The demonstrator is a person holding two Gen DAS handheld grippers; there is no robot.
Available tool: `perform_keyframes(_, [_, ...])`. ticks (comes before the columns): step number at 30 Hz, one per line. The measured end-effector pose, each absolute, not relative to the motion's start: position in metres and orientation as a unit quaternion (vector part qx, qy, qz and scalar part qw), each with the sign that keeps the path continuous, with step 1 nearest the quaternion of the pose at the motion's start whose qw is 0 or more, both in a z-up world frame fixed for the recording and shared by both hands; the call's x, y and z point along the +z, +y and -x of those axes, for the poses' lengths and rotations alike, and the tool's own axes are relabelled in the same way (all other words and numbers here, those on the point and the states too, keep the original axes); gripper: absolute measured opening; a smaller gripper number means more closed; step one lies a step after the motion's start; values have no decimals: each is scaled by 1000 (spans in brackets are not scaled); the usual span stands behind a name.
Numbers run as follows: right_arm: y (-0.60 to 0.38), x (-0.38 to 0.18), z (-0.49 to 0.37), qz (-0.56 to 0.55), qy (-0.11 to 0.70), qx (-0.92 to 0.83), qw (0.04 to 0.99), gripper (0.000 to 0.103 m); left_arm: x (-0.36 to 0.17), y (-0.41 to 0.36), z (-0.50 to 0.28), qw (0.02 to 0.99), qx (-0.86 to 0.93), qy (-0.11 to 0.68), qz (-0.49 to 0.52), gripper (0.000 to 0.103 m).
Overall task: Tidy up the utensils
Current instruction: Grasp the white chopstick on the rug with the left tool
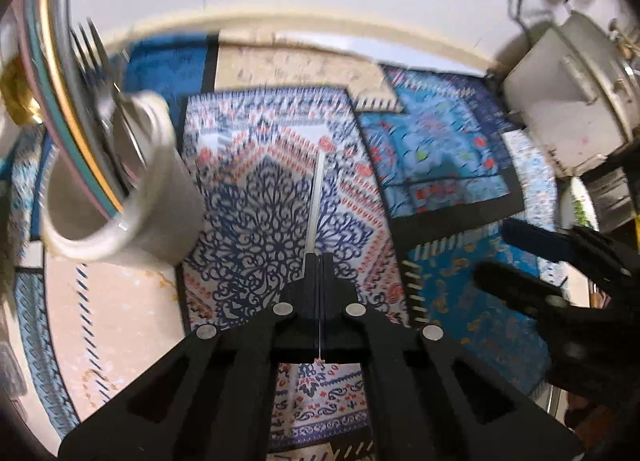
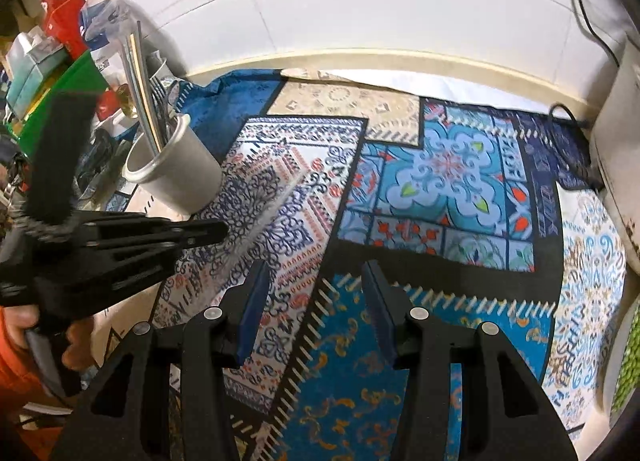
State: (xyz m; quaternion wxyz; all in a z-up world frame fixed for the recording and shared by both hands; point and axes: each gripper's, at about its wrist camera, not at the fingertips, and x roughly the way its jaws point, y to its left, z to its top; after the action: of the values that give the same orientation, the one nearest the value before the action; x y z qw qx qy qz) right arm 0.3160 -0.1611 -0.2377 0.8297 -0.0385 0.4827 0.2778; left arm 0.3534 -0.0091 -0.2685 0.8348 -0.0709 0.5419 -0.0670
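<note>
Patterned cloth in blue, white and orange covers the counter, with white wall tiles beyond. At far left a white cup stands on the cloth and holds several forks and other long utensils upright. Just right of it, the left gripper is seen with its jaws pressed together on 1 thin, pale stick-like utensil, pinched at its near end so that most of its length juts forward over the cloth. It is judged light, stiff and smooth, so it may pivot or slip; a hold nearer its middle would be steadier. Further right, the right gripper hangs with its blue pads apart and nothing between them.
</note>
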Motion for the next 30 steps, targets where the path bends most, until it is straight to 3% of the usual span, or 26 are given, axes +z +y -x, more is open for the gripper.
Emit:
perform_keyframes(4, [-152,-238,-319,43,484,281,828,44,-261,-9,-357,835,-74,543,56,0])
perform_keyframes(10, [-159,-241,-322,25,492,267,828,44,-292,-10,-376,804,-78,586,67,6])
perform_keyframes(20, [-181,-243,-322,8,501,236,833,44,-321,-24,-397,790,-74,608,27,7])
perform_keyframes(30, [-182,-241,-324,10,497,227,838,44,-323,-20,-411,787,-74,610,60,5])
